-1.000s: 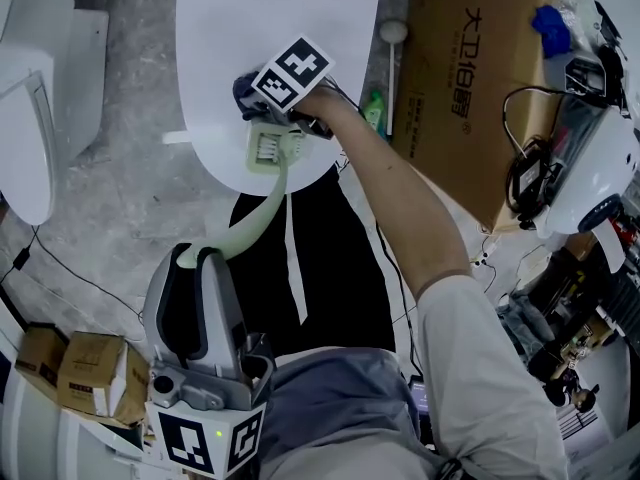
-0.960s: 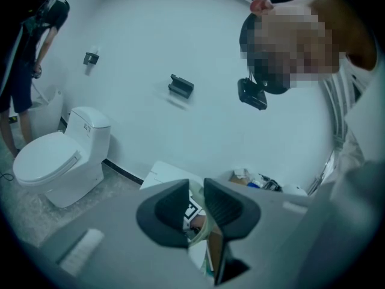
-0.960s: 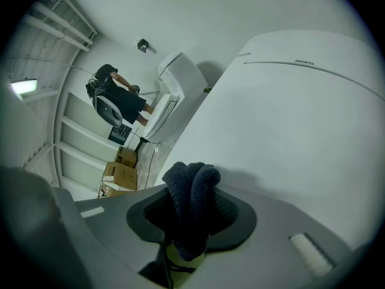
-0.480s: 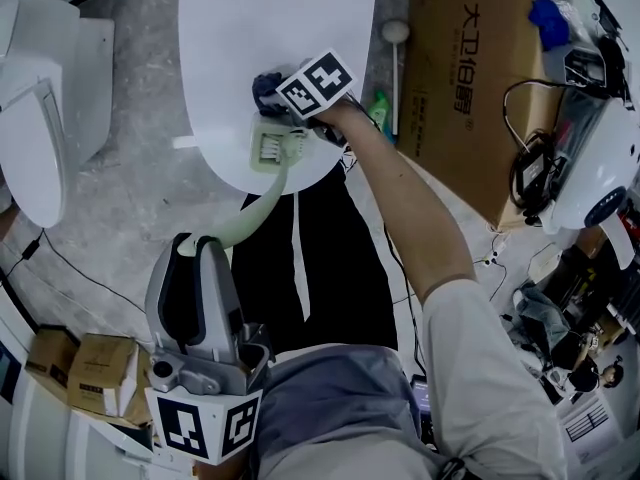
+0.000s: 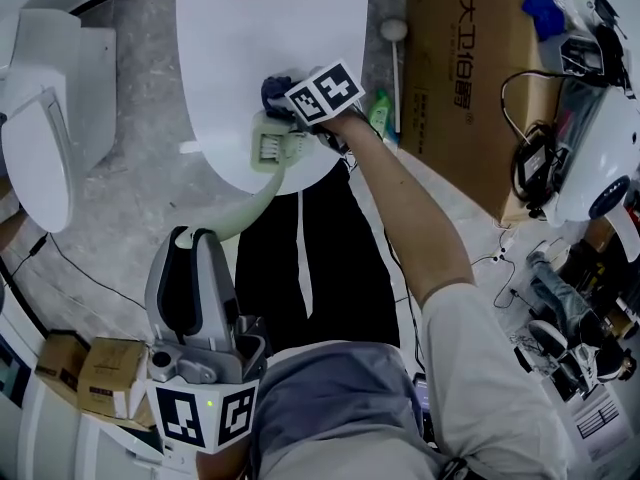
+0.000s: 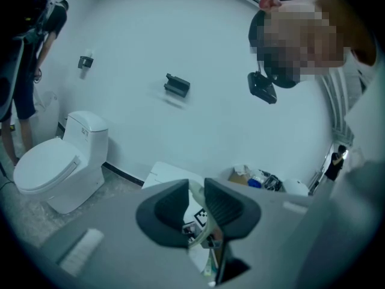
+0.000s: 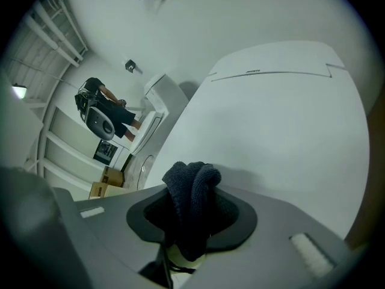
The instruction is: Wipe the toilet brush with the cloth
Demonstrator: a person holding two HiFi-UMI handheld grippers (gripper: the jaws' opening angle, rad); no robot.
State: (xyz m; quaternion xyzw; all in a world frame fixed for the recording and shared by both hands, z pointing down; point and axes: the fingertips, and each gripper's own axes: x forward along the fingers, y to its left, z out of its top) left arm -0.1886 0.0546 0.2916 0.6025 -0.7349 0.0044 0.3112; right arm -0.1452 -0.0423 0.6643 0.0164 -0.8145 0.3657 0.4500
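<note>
Left tool [image 6: 194, 200] clamps the pale green plastic toilet brush [image 5: 268, 148] by its handle. Right tool [image 7: 191, 215] pinches the dark knitted cloth [image 7: 189, 188] (bunched). Recommend firm strokes with the brush held steady.

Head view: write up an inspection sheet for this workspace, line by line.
Surface: closed white toilet lid, brush head over it.
Job's things: pale green toilet brush; dark cloth at its head.
Clutter: cardboard box, green bottle, small cartons.
Tools: left tool shut on the brush handle; right tool shut on the cloth.
Cables: black cable on the floor; another looped over the box.
Surroundings: second toilet at left.
</note>
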